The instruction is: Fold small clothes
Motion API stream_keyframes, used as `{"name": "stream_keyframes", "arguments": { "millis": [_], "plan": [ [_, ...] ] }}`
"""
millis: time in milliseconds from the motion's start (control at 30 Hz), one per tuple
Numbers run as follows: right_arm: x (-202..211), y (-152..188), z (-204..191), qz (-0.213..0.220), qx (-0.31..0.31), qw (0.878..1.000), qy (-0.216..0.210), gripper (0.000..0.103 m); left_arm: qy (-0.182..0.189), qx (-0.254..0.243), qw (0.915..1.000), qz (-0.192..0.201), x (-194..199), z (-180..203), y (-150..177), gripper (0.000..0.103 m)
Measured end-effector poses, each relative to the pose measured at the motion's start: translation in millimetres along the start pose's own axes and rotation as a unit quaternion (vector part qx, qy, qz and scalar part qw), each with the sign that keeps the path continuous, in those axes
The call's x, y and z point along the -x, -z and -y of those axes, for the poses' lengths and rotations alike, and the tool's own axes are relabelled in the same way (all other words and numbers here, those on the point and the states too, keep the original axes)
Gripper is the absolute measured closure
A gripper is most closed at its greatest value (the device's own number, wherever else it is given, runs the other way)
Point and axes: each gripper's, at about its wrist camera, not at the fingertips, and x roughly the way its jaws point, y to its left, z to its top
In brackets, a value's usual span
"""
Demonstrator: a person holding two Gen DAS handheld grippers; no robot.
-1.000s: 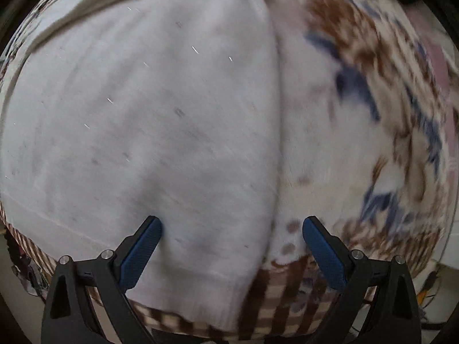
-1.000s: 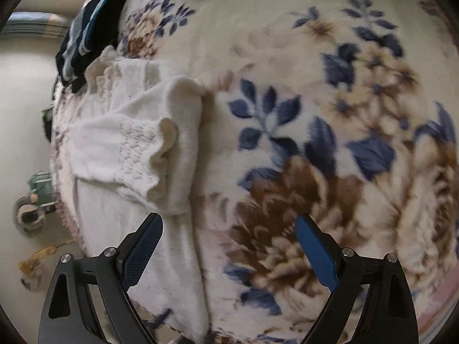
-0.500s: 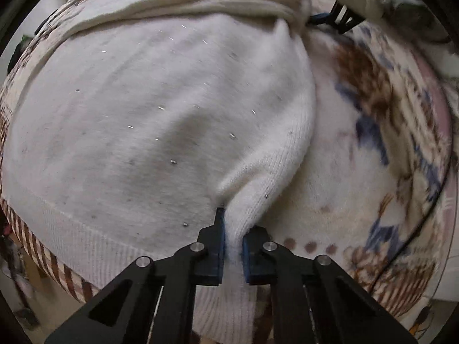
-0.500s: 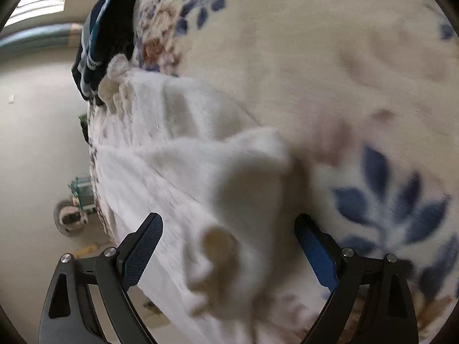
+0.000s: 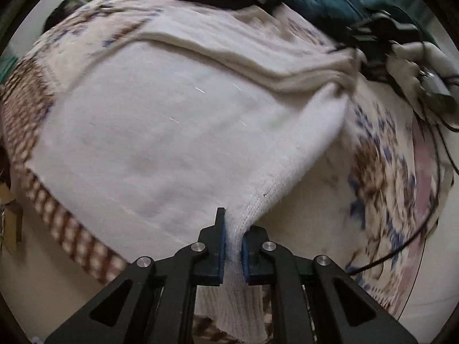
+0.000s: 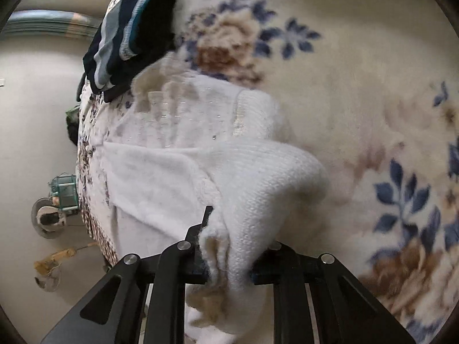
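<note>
Sweater: a soft white knitted sweater (image 5: pixel 160 132) lies spread on the fluffy cream blanket with blue and brown flowers (image 5: pixel 381 177). It fills the middle of the left wrist view, from 9 o'clock across to 2 o'clock.
Left tongs: the black left gripper with blue pads (image 5: pixel 233 246) sits at 6 o'clock. Its two fingers are pressed together on the ribbed bottom edge of the sweater, and the knit is pulled up into a small peak between them.
Right tongs: the black right gripper (image 6: pixel 229 261) sits at 6 o'clock in its own view. It pinches a thick bunch of the white knit with a frilly cream edge. The cloth hides its pads.
Far corner: in the left wrist view the right gripper shows at 2 o'clock, touching the sweater's far corner.
Other clothes: a dark blue striped pile of clothes (image 6: pixel 129 37) lies at 11 o'clock in the right wrist view, just beside the sweater's top edge.
Floor: a pale floor (image 6: pixel 34 120) shows at 9 o'clock, past the blanket's edge.
</note>
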Motion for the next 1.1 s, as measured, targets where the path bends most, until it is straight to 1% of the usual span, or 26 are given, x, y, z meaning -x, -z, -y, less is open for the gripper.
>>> {"name": "stream_keyframes", "arguments": {
  "millis": [100, 167, 233, 333, 400, 467, 567, 633, 733, 833, 967, 1033, 1067, 1100],
  "plan": [
    [8, 3, -47, 0.008, 0.006, 1.0, 0.018, 0.084, -0.001, 0.026, 0.9995, 0.019, 13, -31, -17, 0.096],
    [5, 1, -85, 0.016, 0.018, 0.999, 0.031, 0.084, -0.001, 0.042, 0.9988, 0.026, 15, -51, -31, 0.096],
    [-3, 1, -114, 0.02, 0.014, 0.999, 0.034, 0.084, -0.009, 0.059, 0.9977, 0.031, 15, -79, -44, 0.096],
    [-31, -7, -172, 0.03, 0.014, 0.998, 0.052, 0.084, -0.007, 0.083, 0.9961, 0.027, 3, -113, -65, 0.096],
    [-55, -12, -208, 0.035, 0.021, 0.997, 0.07, 0.084, -0.007, 0.093, 0.9954, 0.022, -8, -143, -78, 0.096],
    [-85, -18, -243, 0.032, 0.02, 0.995, 0.088, 0.084, -0.006, 0.106, 0.9943, 0.006, -23, -174, -90, 0.096],
    [-129, -26, -278, 0.027, 0.009, 0.993, 0.116, 0.084, -0.001, 0.127, 0.9917, -0.018, -40, -215, -104, 0.096],
    [-156, -29, -293, 0.029, 0.003, 0.99, 0.136, 0.084, 0.001, 0.138, 0.99, -0.032, -50, -235, -113, 0.096],
    [-192, -30, -311, 0.031, -0.006, 0.986, 0.164, 0.084, -0.007, 0.132, 0.9902, -0.045, -62, -259, -127, 0.096],
    [-211, -32, -324, 0.037, -0.004, 0.98, 0.193, 0.084, -0.01, 0.121, 0.9908, -0.059, -72, -276, -134, 0.096],
    [-224, -32, -335, 0.042, -0.031, 0.975, 0.217, 0.084, 0.003, 0.117, 0.9898, -0.081, -81, -290, -136, 0.096],
    [-227, -32, -339, 0.041, -0.038, 0.973, 0.226, 0.081, 0.011, 0.11, 0.9904, -0.084, -81, -296, -134, 0.094],
    [-230, -33, -342, 0.033, -0.036, 0.972, 0.23, 0.078, 0.018, 0.111, 0.9897, -0.089, -81, -300, -133, 0.092],
    [-232, -33, -344, 0.026, -0.034, 0.972, 0.232, 0.071, 0.027, 0.117, 0.9884, -0.093, -80, -306, -131, 0.091]
  ]
}}
